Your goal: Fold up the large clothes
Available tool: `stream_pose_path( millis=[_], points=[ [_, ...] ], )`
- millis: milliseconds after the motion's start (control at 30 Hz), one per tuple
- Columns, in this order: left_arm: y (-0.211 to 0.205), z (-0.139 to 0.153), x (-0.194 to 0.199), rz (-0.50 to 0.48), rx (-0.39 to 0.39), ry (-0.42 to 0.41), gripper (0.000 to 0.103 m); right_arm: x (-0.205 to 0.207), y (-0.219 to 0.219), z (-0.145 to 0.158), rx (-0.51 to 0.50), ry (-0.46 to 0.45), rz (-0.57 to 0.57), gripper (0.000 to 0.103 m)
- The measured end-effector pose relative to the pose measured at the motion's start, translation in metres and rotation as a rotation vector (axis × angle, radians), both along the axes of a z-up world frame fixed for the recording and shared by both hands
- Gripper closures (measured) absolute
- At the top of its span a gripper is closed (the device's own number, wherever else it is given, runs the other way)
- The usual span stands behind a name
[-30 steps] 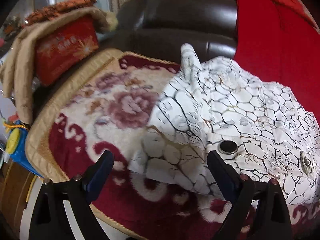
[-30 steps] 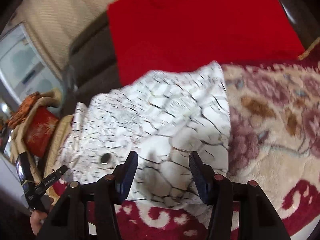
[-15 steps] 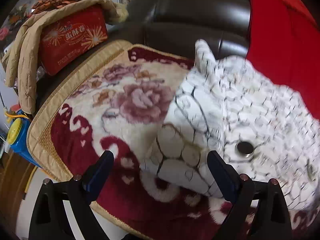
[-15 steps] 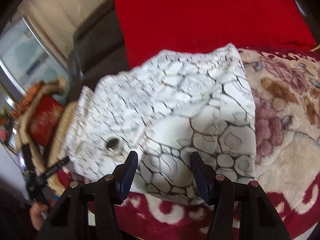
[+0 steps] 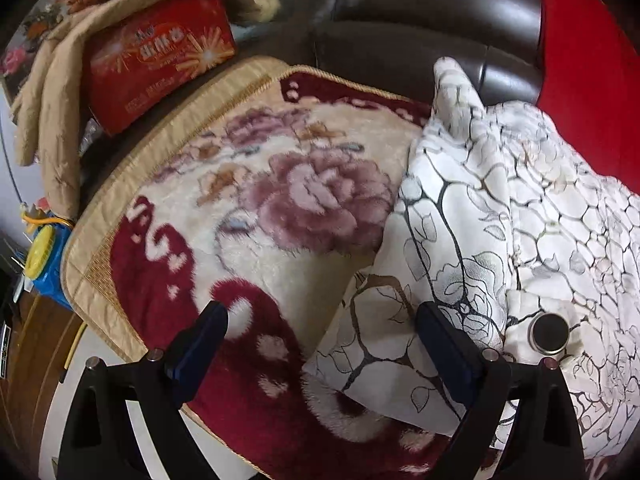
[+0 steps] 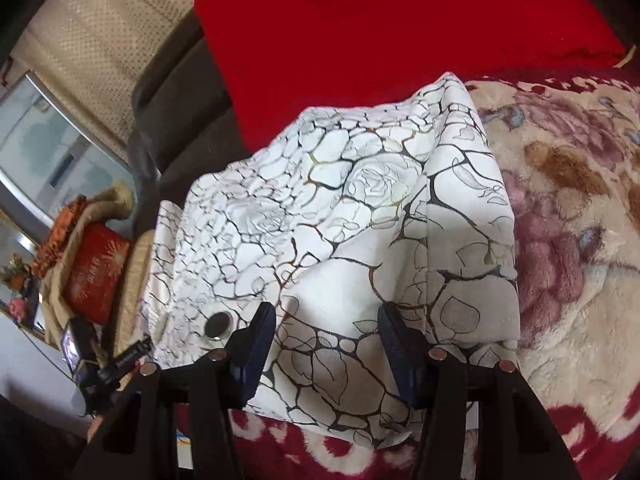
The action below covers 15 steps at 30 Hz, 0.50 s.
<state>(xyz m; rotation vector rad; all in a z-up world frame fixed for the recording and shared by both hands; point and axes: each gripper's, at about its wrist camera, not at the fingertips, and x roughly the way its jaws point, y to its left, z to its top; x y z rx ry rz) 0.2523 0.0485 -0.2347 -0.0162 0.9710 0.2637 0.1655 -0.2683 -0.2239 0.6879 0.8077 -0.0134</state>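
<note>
White fabric with a black and gold crackle print, the garment, lies bunched in a partly folded heap on the floral blanket that covers the dark leather sofa. Its far edge touches the red throw on the backrest. A large round snap shows on a flap near the front edge.

The left gripper has its fingers wide apart, one pad over bare blanket and the other just at the garment's near left corner; nothing is held. The right gripper also has its fingers spread, straddling a fold at the front edge without pinching it.

Risks, as judged: the layers are thick and stacked, so a closing pad may take only the top layer and let the fold beneath slide out. The blanket pile is deep; the left pad may catch blanket along with cloth. The snap flap may spring a crease open.

Containers: a red printed box sits on the armrest under a beige quilted cover; it appears closed, though blur prevents certainty, and its contents are not visible.
</note>
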Motion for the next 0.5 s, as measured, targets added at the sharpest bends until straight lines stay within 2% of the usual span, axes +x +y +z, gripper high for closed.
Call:
stream_pose_path(
  millis=[100,233,300,400,500],
  points=[
    [0.005,0.011,-0.007,0.004,-0.035,-0.053,0.007,-0.006,-0.006,0.006,0.034,-0.045,-0.011,0.045],
    [0.013,0.026,-0.018,-0.019,-0.128,-0.139,0.007,-0.014,-0.007,0.018,0.046,-0.118,-0.003,0.045],
    [0.014,0.029,-0.017,-0.027,-0.137,-0.167,0.007,-0.015,-0.006,0.021,0.041,-0.137,0.005,0.045],
    [0.01,0.017,-0.007,-0.014,-0.09,-0.109,0.007,-0.012,-0.006,0.017,0.037,-0.102,0.002,0.045],
    [0.0,-0.001,0.002,-0.009,0.035,-0.016,0.007,-0.006,-0.013,0.002,0.083,-0.018,-0.014,0.046]
  ],
)
